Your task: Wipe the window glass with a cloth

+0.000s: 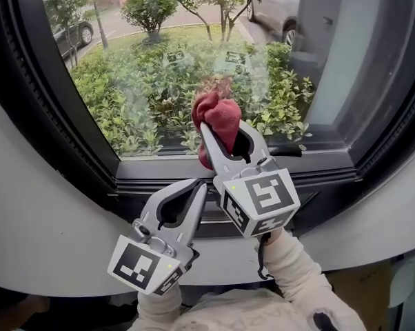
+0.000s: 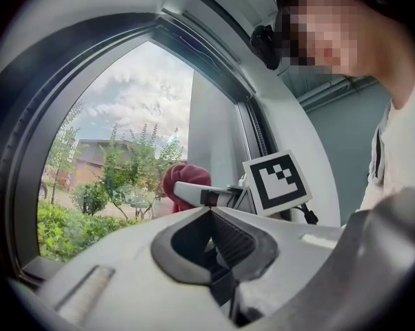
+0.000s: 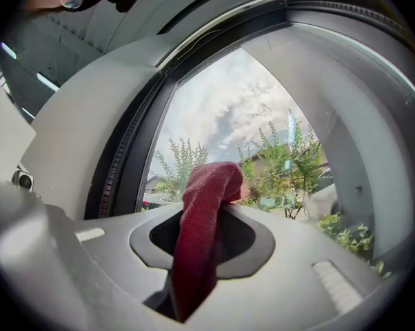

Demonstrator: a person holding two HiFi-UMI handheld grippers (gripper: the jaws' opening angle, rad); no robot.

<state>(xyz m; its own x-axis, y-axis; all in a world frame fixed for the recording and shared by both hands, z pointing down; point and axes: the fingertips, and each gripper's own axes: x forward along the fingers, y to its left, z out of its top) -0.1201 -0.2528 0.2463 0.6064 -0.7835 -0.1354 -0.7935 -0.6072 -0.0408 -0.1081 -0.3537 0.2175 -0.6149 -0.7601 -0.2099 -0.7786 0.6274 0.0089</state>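
Observation:
The window glass (image 1: 159,67) fills the upper head view, with green bushes behind it. A dark red cloth (image 1: 218,116) is bunched against the lower middle of the pane. My right gripper (image 1: 220,135) is shut on it; in the right gripper view the cloth (image 3: 206,192) hangs pinched between the jaws and bulges over their tips. My left gripper (image 1: 199,185) is lower and to the left, near the sill, shut with nothing in it. From the left gripper view, the cloth (image 2: 181,180) and the right gripper's marker cube (image 2: 276,181) lie just beyond the shut left gripper (image 2: 209,214).
A black window frame (image 1: 76,143) and sill (image 1: 311,161) border the glass, set in a white curved wall (image 1: 35,212). Parked cars (image 1: 276,9) and trees stand outside. A person's torso (image 2: 400,150) is at the right of the left gripper view.

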